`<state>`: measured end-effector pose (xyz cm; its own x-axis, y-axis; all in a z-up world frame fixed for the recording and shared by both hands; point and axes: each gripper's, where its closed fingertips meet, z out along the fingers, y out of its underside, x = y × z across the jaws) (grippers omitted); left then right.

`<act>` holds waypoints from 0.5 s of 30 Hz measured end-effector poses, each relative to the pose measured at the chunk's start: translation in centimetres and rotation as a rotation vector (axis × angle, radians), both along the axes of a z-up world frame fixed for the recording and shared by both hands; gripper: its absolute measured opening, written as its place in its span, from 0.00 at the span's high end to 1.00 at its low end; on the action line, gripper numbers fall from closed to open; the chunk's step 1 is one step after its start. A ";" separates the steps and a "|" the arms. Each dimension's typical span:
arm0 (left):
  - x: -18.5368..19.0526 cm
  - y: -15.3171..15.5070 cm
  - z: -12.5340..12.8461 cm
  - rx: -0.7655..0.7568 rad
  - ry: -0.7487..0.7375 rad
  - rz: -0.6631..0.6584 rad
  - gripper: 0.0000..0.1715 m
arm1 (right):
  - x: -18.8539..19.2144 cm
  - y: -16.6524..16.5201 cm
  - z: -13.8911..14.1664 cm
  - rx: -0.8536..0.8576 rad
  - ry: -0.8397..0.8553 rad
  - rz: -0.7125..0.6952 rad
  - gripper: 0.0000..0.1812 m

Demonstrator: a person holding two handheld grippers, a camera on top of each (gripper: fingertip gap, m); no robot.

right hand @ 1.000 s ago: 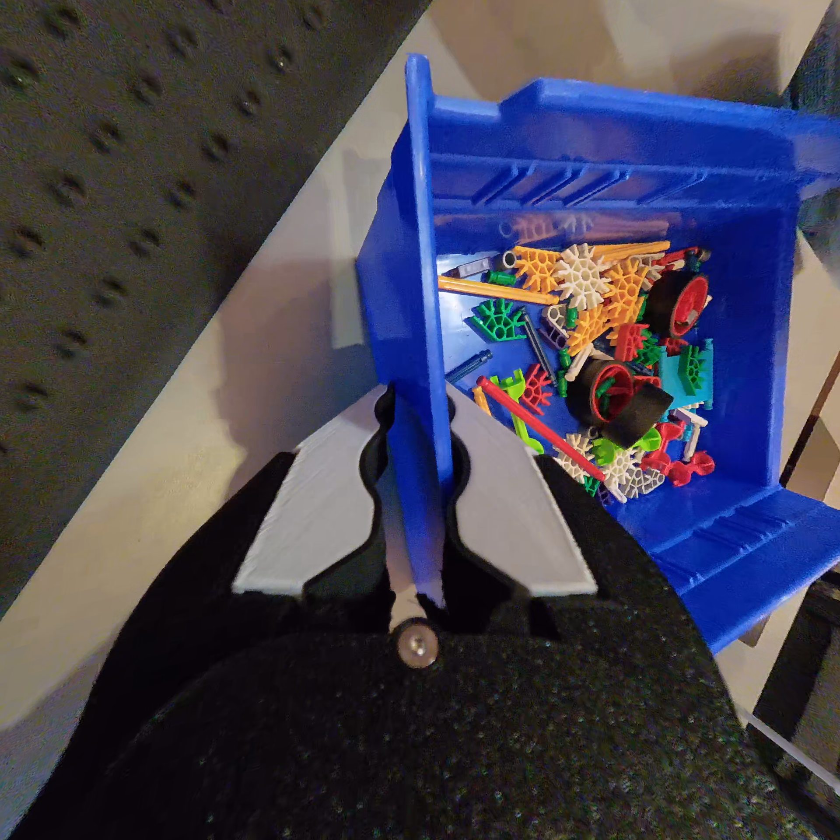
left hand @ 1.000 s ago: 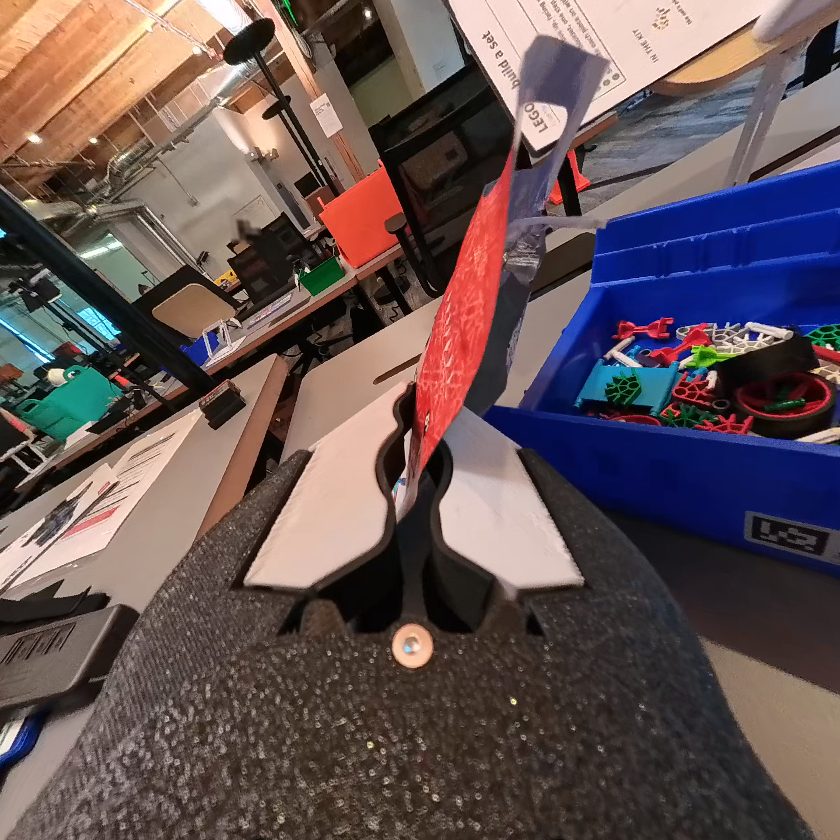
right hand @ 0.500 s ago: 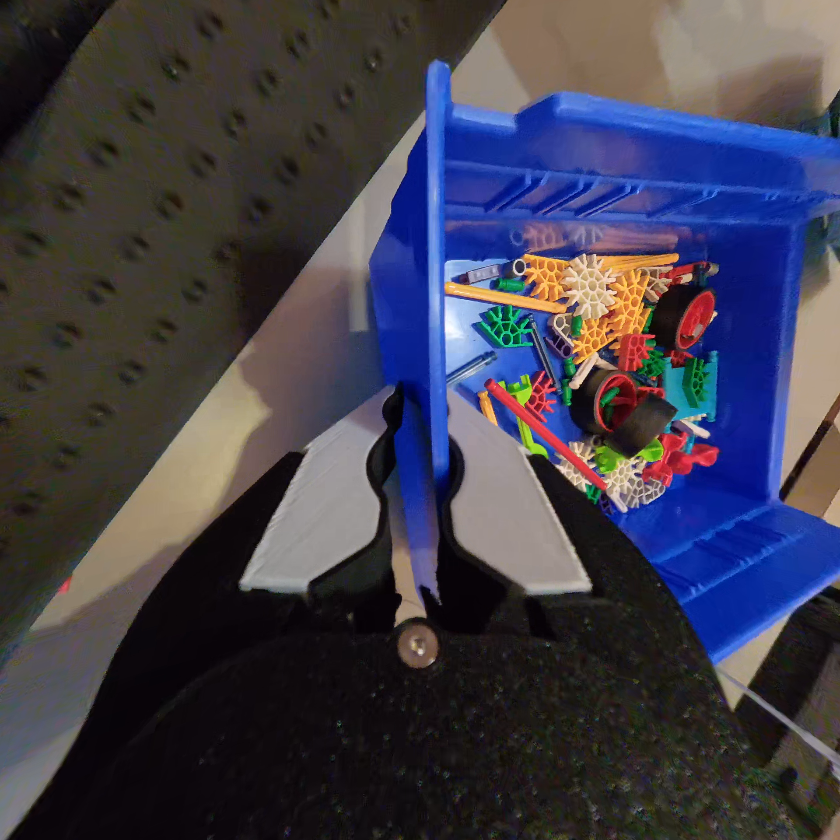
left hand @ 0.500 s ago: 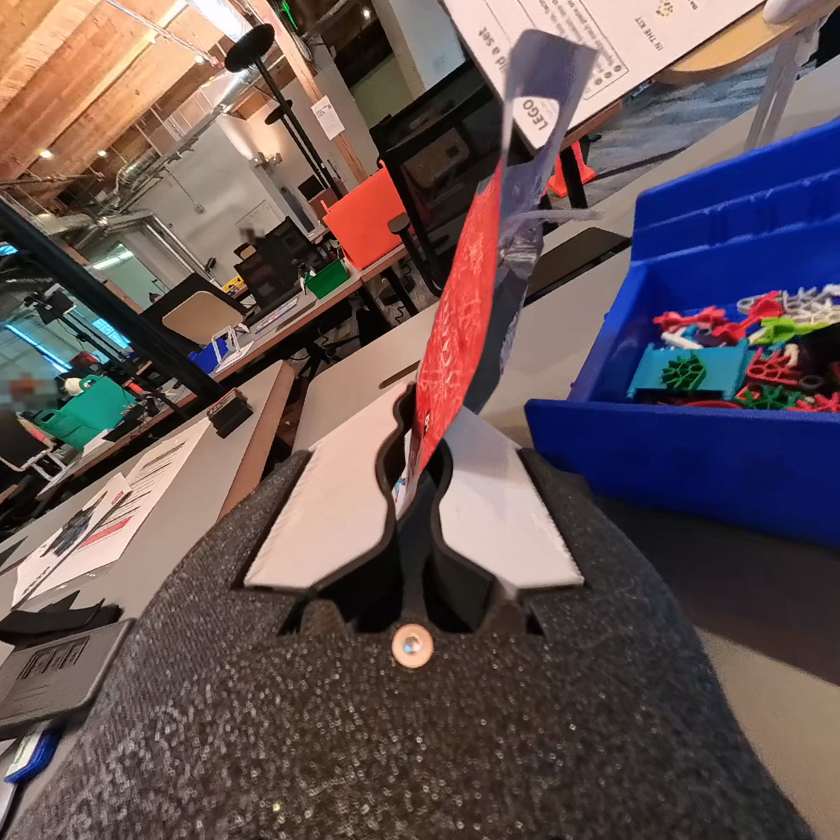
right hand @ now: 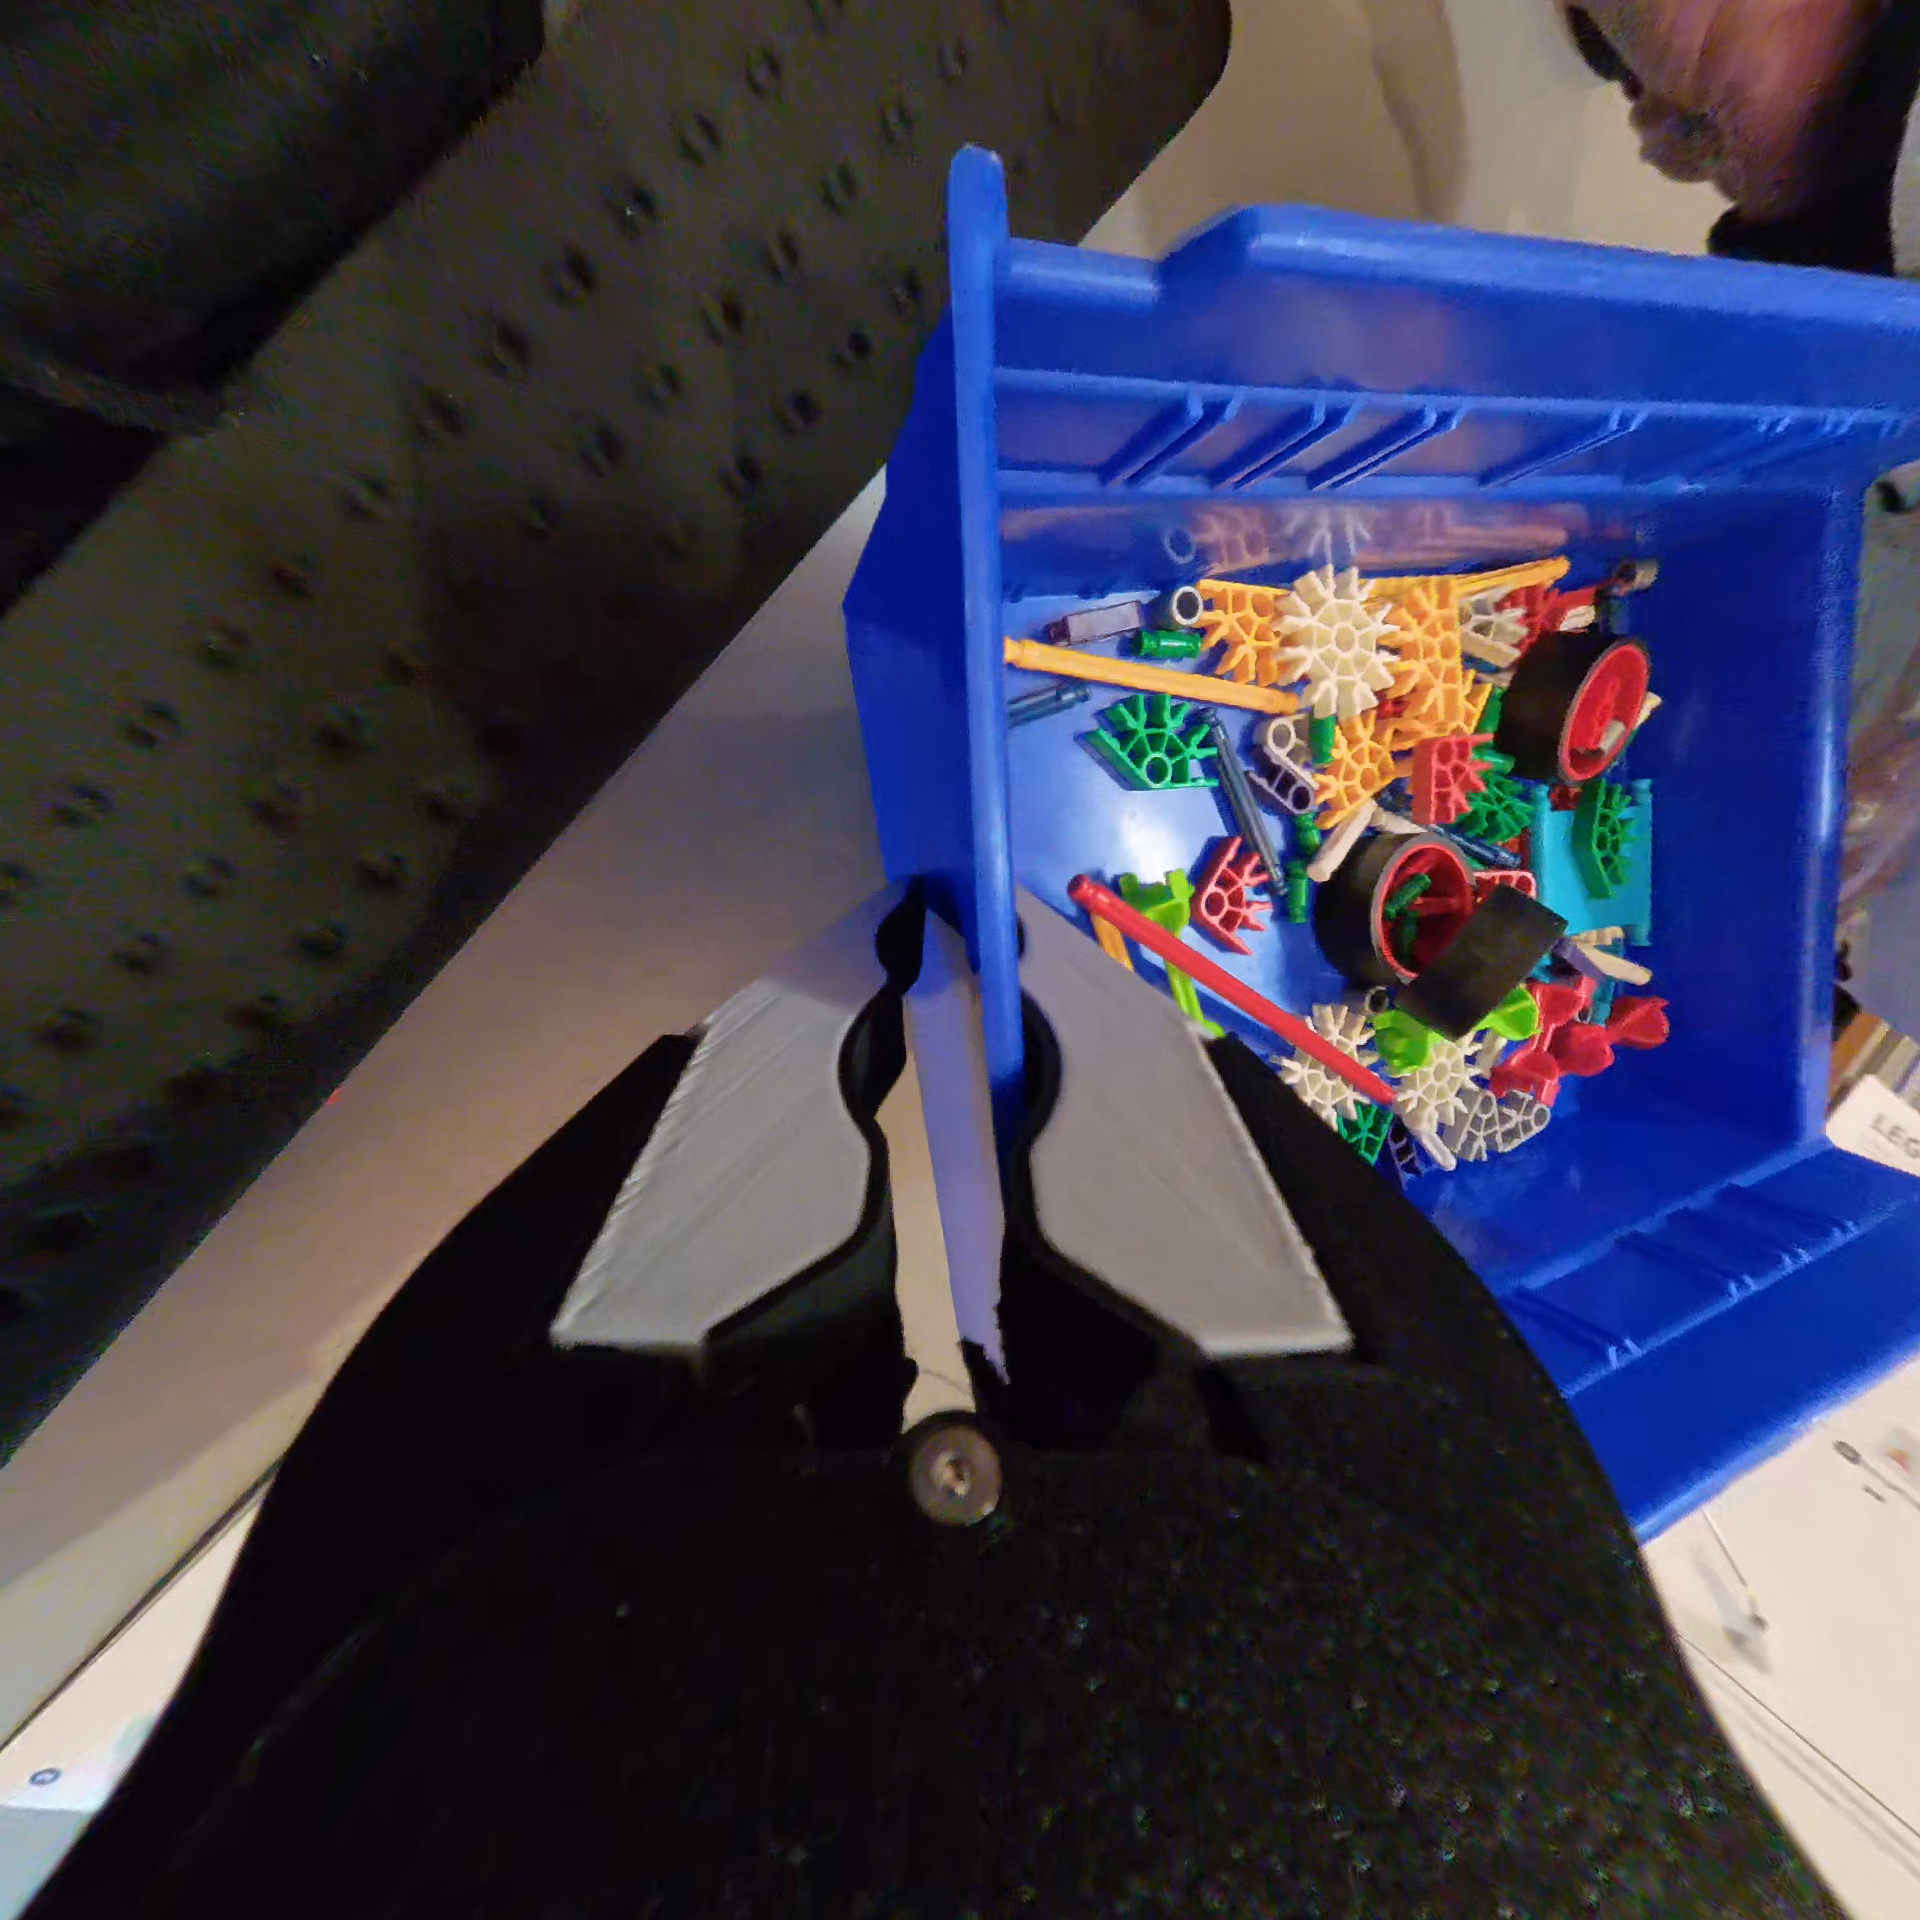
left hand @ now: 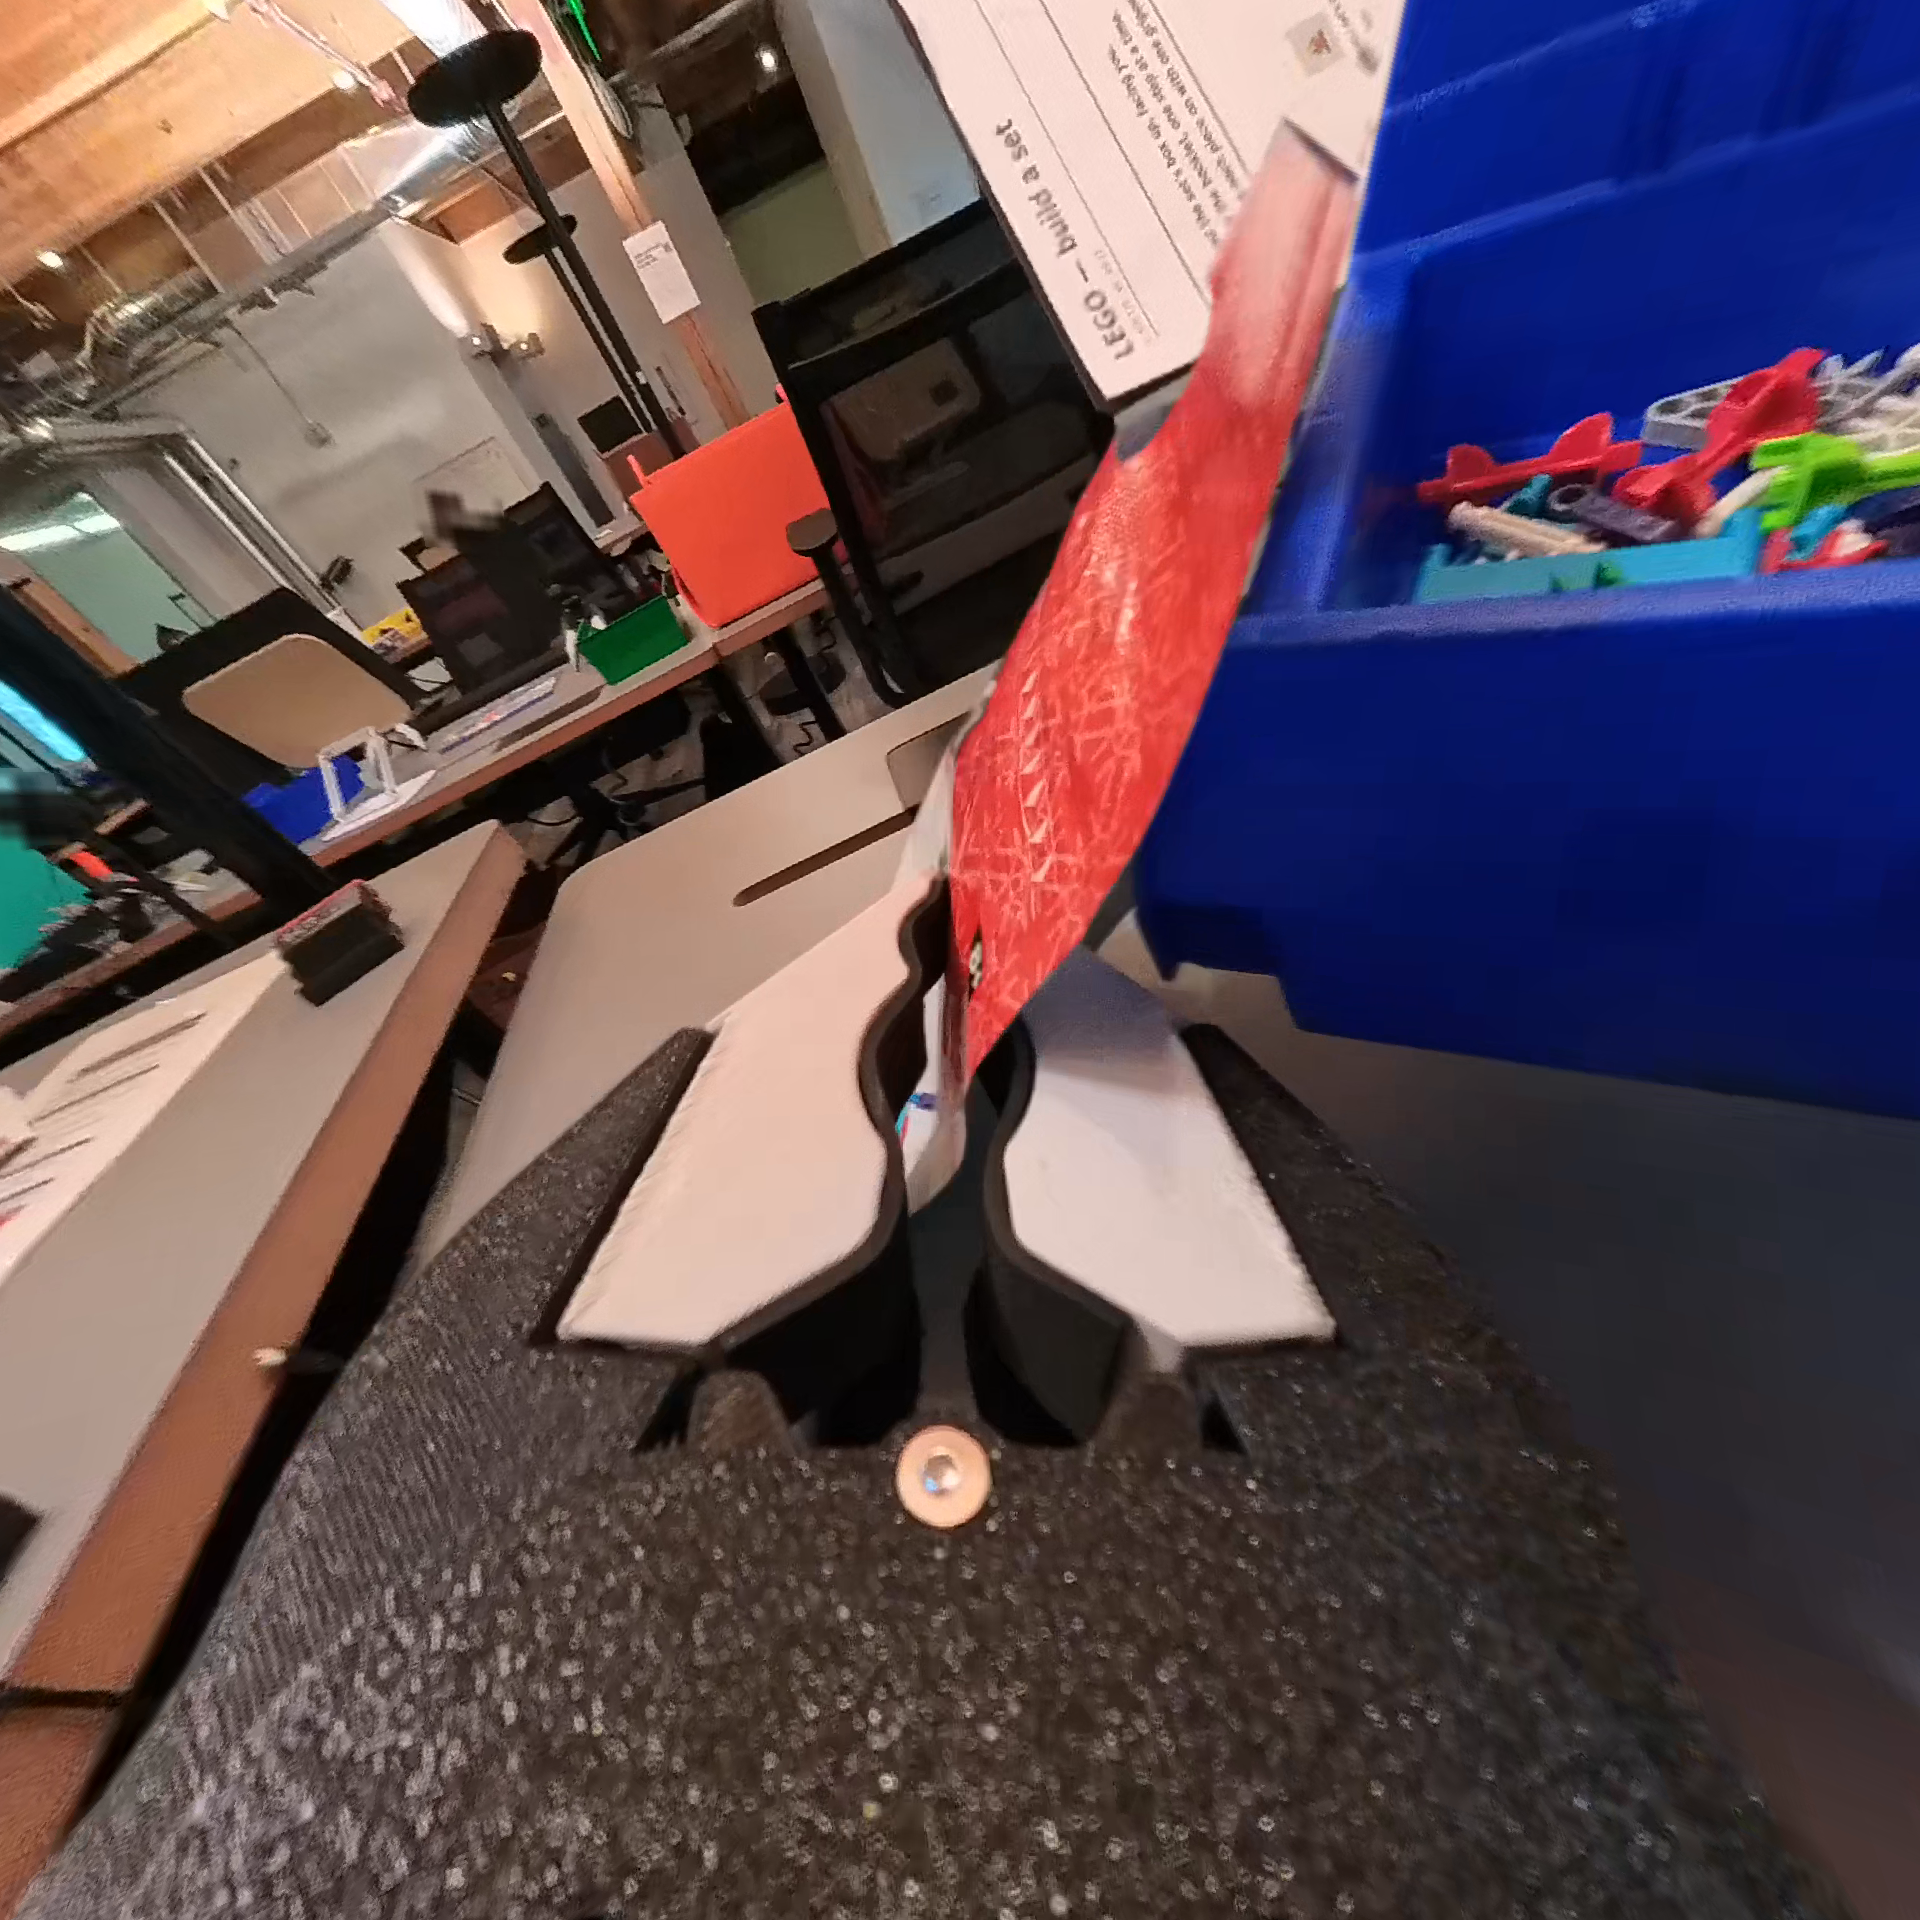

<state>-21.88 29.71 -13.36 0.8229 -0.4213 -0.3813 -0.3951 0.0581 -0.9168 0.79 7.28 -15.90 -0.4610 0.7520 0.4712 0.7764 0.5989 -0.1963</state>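
since a second ago the blue bin (left hand: 1558, 831) has swung up and closer in my left view, its near wall now crowding the red bag (left hand: 1091, 748); in my right view the bin sits higher over the table and the black perforated panel (right hand: 364, 468) fills more of the upper left.

left view: my left gripper (left hand: 951, 997) is clenched on the lower edge of the red bag, a thin, crinkly printed pouch that stands up and leans right, its top blurred against the bin's wall. whether bag and bin touch i cannot tell. behind them stand a white printed sheet (left hand: 1122, 177), an orange bin (left hand: 727, 520) and grey tables (left hand: 707, 904).

right view: my right gripper (right hand: 961, 935) is clamped on the bin's left side wall, one finger outside, one inside. the bin is tilted, lifted off the pale table (right hand: 623, 935). it is glossy, hard blue plastic with a ribbed rim. loose construction pieces (right hand: 1403, 831) lie heaped toward its far corner: orange and white snowflake connectors, green and red clips, thin rods, two black wheels with red hubs.

risks, as i judge them: the grip is a narrow pinch on a smooth wall, so the bin could pivot or slip; more tilt could send pieces sliding out; the limp bag could fold shut or get pushed aside by the bin.
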 end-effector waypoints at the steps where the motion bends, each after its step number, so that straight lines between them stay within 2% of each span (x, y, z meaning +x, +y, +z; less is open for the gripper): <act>1: 0.3 -0.2 0.1 -0.007 -0.030 -0.015 1.00 | 0.0 0.2 0.2 0.007 0.001 -0.005 0.97; 15: 0.8 -0.6 1.2 -0.110 -0.384 -0.117 1.00 | 0.8 2.0 0.7 0.012 -0.042 -0.013 0.98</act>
